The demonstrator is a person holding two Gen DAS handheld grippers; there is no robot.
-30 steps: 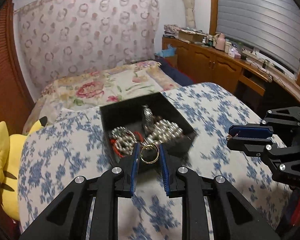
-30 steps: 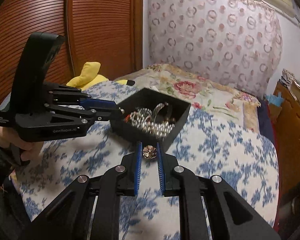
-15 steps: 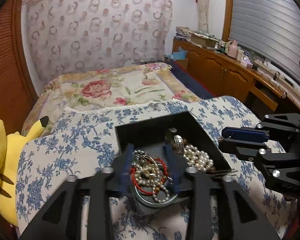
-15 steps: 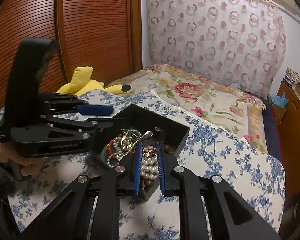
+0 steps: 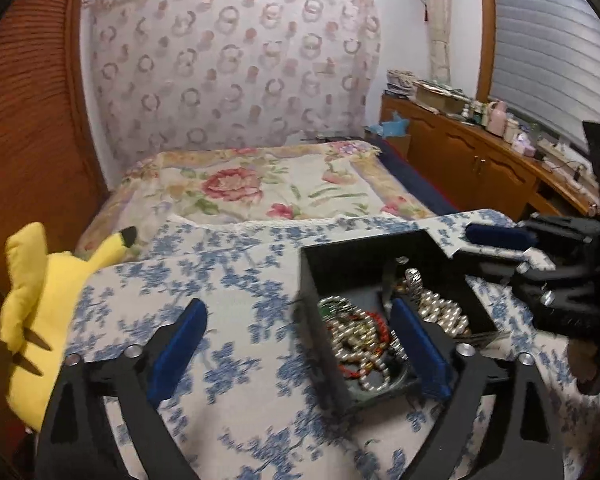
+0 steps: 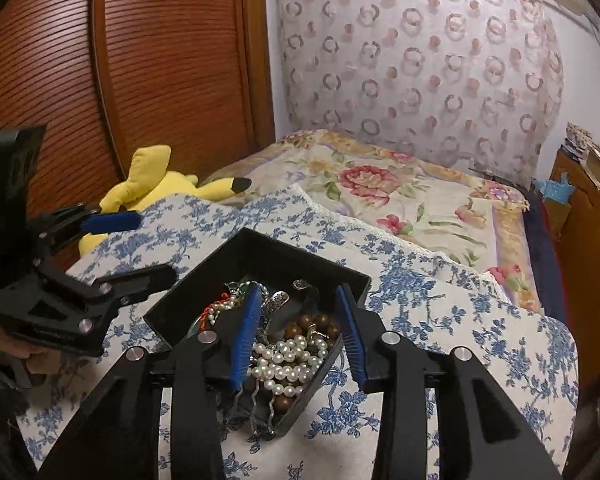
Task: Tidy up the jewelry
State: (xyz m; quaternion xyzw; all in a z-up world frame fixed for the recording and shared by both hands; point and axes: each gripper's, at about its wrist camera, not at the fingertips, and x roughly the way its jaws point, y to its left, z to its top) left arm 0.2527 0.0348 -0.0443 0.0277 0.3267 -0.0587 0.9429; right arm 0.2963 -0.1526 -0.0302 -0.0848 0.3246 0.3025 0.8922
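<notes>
Blue-flowered white cloth (image 5: 236,384) covers the surface nearest the cameras, and on it sits the square black jewelry box (image 6: 260,250), heaped with white pearl strands (image 6: 288,360), brown wooden beads (image 6: 312,322) and a red bead string (image 5: 374,318). The left hand-held gripper (image 5: 298,344) is opening wide with nothing between its blue pads, one pad over the cloth and the other over the box. The right hand-held gripper (image 6: 298,334) hangs over the box, its jaws opening above the pearls and gripping nothing. Beyond lies a bed with a rose-patterned cream cover (image 5: 260,192), a yellow plush toy (image 6: 152,184) at its edge. A ring-patterned sheer curtain (image 6: 420,68) hangs behind, with ribbed wooden doors (image 6: 140,60) and a cluttered wooden sideboard (image 5: 480,160) to either side.
</notes>
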